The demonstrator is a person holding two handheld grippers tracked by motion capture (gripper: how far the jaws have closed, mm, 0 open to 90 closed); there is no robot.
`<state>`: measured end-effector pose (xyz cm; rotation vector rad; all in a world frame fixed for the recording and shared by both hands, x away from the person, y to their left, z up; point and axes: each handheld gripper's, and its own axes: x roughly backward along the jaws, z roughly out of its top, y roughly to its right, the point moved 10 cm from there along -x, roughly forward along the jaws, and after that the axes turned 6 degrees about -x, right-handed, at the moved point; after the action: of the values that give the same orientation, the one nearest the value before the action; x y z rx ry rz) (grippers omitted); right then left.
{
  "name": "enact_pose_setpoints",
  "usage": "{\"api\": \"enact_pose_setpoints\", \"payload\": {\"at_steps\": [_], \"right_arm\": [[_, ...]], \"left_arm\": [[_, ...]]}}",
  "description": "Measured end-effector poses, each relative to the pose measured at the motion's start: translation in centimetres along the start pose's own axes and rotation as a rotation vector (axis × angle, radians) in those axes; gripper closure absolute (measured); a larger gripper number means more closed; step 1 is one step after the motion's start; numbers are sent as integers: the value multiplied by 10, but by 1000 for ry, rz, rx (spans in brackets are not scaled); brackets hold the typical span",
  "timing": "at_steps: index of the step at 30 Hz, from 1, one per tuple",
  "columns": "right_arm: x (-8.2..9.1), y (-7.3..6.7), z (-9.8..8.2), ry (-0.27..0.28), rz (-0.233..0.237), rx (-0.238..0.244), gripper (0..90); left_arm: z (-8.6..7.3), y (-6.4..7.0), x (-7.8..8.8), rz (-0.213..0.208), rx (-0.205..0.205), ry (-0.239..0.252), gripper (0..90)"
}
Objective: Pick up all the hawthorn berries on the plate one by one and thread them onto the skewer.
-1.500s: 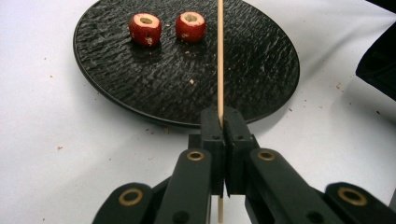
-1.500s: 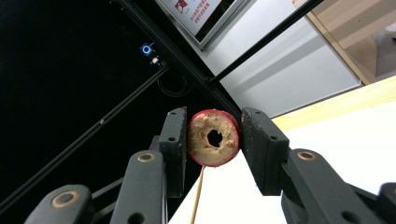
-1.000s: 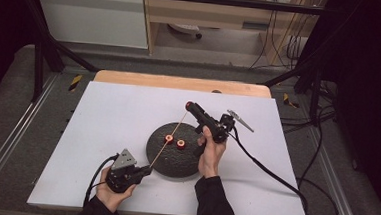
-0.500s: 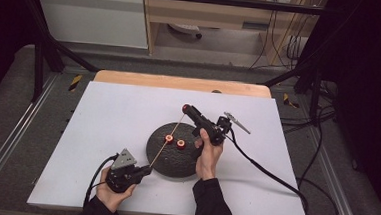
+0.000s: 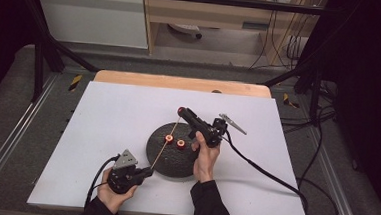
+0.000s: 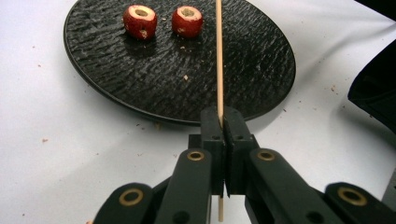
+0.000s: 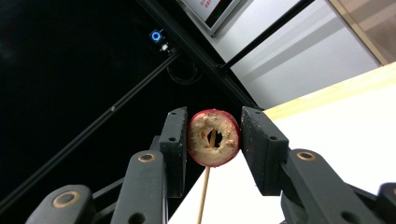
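A thin wooden skewer (image 5: 165,141) slants up from my left gripper (image 5: 147,171) over the black round plate (image 5: 175,161). The left gripper (image 6: 219,123) is shut on the skewer's (image 6: 219,60) lower end, near the plate's (image 6: 261,70) front rim. My right gripper (image 5: 182,111), held above the plate's far side, is shut on a red cored fruit piece (image 5: 181,110) at the skewer's top. In the right gripper view the fruit piece (image 7: 214,156) sits between the jaws (image 7: 212,135), and the skewer (image 7: 204,196) tip shows inside its hole. Two more red cored pieces (image 6: 139,21) (image 6: 187,21) lie on the plate.
The plate rests on a white sheet (image 5: 102,127) on a table with a wooden back edge (image 5: 180,82). The right gripper's black cable (image 5: 269,175) trails to the right across the sheet. Black frame bars (image 5: 44,53) stand at the table's far corners. Crumbs dot the sheet.
The right gripper with its fruit piece has edged slightly left and down along the skewer. The left gripper and skewer have stayed put.
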<state>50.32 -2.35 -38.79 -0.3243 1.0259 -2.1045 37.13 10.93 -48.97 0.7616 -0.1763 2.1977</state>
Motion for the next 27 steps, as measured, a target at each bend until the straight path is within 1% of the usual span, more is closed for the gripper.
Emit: {"api": "enact_pose_setpoints", "payload": {"at_steps": [3,5,8,10,12,15,16,18,22,26,27], "right_arm": [[0,0,1,4,9,26,629],[0,-1,2,12,13,31,629],[0,-1,4,29,17,20,629],[0,-2,4,31,22,14,630],[0,-2,4,32,26,20,630],[1,-3,3,36,29,26,631],[0,-3,3,37,31,24,631],[0,-2,4,36,32,20,632],[0,-2,5,51,37,19,632],[-1,0,4,47,33,17,633],[-1,0,4,48,32,16,633]], "left_arm": [[1,-1,1,-15,25,16,886],[3,-1,2,-8,29,34,886],[5,0,4,7,29,55,886],[4,0,4,18,37,58,886],[4,1,3,20,48,58,886],[4,7,1,17,45,54,887],[4,9,0,24,44,53,887],[5,12,0,28,54,55,887],[5,9,2,51,56,60,887],[4,9,1,57,55,56,887],[3,9,0,60,52,49,887]]}}
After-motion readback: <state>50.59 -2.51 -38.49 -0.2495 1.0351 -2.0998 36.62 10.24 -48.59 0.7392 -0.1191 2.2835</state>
